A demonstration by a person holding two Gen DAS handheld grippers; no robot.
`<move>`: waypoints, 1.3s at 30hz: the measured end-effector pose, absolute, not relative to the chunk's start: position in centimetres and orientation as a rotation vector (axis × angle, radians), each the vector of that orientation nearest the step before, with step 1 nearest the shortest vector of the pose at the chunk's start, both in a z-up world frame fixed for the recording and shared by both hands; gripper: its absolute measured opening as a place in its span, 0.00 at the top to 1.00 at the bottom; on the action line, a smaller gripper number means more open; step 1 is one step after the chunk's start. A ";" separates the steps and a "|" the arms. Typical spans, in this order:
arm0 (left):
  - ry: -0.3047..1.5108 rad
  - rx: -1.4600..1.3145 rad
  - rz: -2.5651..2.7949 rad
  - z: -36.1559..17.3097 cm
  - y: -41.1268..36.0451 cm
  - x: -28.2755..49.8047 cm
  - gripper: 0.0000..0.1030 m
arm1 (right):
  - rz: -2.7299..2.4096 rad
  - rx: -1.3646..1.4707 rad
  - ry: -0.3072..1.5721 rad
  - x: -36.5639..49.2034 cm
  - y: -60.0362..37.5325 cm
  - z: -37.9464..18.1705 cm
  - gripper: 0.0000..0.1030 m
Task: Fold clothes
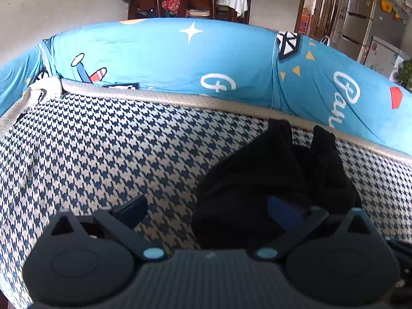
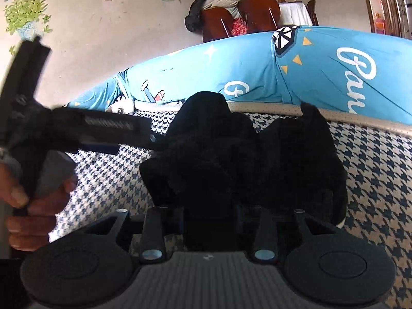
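- Low over the houndstooth cover [image 1: 97, 139], the left gripper [image 1: 206, 212] faces the blue printed cushion [image 1: 159, 54], its jaws spread wide with nothing between them; the left finger sits over bare cover and the right finger [image 1: 283, 212] over the edge of the black garment [image 1: 270, 170].
- Seen from the right wrist view, the left gripper [image 2: 154, 139] reaches in from the left, level and blurred, with the person's hand [image 2: 28, 203] wrapped round its grip.
- Nearer the camera, the right gripper [image 2: 211, 221] points straight at the black garment [image 2: 231, 154], jaws closed in on a fold of it.
- Bunched on the cover, the garment runs lengthwise away from the grippers toward the cushion [image 2: 322, 72], with two raised peaks at its far end against the pale piping [image 1: 180, 97].
- Its dark cloth shows no seams or edges, so which part is sleeve or hem cannot be told, and its near end is hidden behind the gripper bodies.
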State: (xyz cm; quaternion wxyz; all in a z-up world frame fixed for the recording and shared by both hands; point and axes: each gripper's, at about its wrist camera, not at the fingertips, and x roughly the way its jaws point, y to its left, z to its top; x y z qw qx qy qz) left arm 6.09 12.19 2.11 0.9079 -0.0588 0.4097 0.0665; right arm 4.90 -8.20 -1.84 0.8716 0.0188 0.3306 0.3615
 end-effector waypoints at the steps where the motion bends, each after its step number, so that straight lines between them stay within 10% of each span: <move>1: 0.855 -0.121 0.140 1.8 12.2 6.2 0.00 | 0.757 0.044 0.695 4.8 -8.5 -1.6 0.61; 13: 0.919 -0.071 0.187 -0.2 12.1 6.7 0.00 | 0.660 0.196 0.691 5.7 -14.1 0.8 0.55; 26: 0.944 0.013 0.144 -1.5 10.4 6.2 0.00 | 0.408 0.378 0.775 10.7 -14.1 -1.9 0.12; 39: 1.006 0.053 0.107 -3.7 9.3 6.7 0.00 | 0.393 0.484 0.880 12.8 -12.7 -5.6 0.01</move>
